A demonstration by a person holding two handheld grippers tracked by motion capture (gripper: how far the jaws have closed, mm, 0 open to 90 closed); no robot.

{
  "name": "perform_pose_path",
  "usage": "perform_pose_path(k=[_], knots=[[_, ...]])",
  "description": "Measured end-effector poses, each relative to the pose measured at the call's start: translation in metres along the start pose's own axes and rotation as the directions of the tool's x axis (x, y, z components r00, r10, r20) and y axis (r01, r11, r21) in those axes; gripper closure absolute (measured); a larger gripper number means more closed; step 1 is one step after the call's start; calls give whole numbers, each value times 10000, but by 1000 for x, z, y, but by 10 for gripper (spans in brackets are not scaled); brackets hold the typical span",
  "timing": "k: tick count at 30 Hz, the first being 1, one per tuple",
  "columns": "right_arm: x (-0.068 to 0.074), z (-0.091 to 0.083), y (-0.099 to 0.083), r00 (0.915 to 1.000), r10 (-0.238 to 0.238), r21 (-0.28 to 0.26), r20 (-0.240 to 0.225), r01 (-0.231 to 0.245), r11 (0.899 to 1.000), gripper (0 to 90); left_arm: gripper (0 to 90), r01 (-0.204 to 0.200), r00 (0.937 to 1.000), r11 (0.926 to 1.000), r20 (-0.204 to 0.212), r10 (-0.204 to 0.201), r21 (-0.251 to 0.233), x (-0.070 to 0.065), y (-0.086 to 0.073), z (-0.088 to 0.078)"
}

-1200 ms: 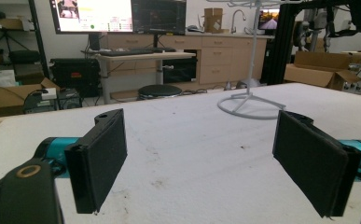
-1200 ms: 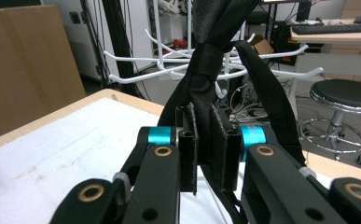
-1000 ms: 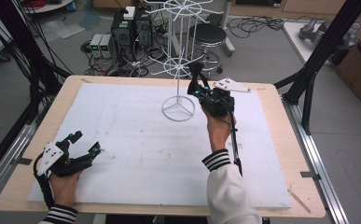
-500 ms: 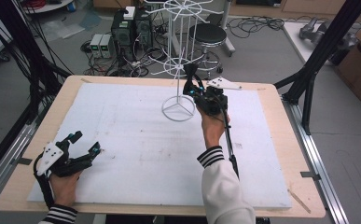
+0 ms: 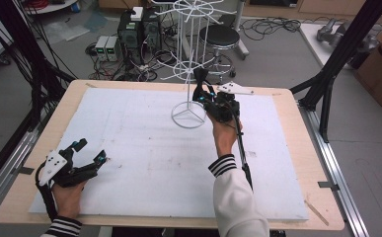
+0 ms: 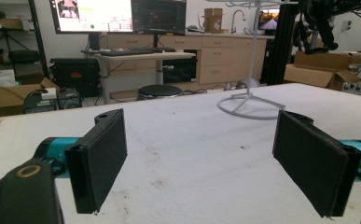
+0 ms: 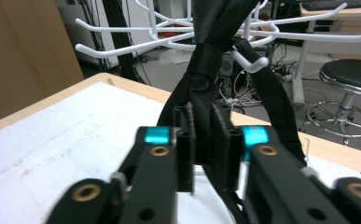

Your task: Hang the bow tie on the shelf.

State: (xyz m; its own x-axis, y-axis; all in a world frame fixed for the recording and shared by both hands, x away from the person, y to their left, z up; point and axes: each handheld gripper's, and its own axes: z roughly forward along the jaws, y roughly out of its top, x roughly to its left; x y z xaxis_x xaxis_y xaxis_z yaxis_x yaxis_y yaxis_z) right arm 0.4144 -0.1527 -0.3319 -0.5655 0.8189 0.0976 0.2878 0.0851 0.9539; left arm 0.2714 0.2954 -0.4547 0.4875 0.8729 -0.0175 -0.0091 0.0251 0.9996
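High view: a wooden table [image 5: 297,148] carries a white mat [image 5: 154,158]. Near its far edge stands a white wire rack [image 5: 191,59]. Beside the rack the right gripper [image 5: 204,95] has its jaws clamped on a black strap [image 7: 206,84] hanging from a rack hook. Near the table's front left corner the left gripper [image 5: 92,152] rests, jaws wide apart.

Right tool view: black strap [image 7: 209,93] runs out of frame at the top edge; its upper end not seen. Strap's lower part hidden behind the right tool [image 7: 208,154], whose near body is blurred. High view: strap too small to make out. White wire rack [image 5: 191,59] top cut off by the frame's upper edge.
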Motion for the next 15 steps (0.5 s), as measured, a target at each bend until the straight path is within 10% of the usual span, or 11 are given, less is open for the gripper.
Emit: perform_pose_path(k=[2, 6, 15], knots=[[3, 3, -2, 9991, -377, 440, 196, 368, 9984, 349, 179, 5, 10000, 10000, 10, -5, 10, 0, 0, 0], [4, 5, -4, 9987, -388, 752, 315, 363, 9965, 167, 179, -5, 10000, 10000, -9, 5, -10, 0, 0, 0], [8, -7, -4, 9964, -832, 849, 187, 813, 9931, 4, 178, -3, 10000, 10000, -10, 3, -18, 0, 0, 0]])
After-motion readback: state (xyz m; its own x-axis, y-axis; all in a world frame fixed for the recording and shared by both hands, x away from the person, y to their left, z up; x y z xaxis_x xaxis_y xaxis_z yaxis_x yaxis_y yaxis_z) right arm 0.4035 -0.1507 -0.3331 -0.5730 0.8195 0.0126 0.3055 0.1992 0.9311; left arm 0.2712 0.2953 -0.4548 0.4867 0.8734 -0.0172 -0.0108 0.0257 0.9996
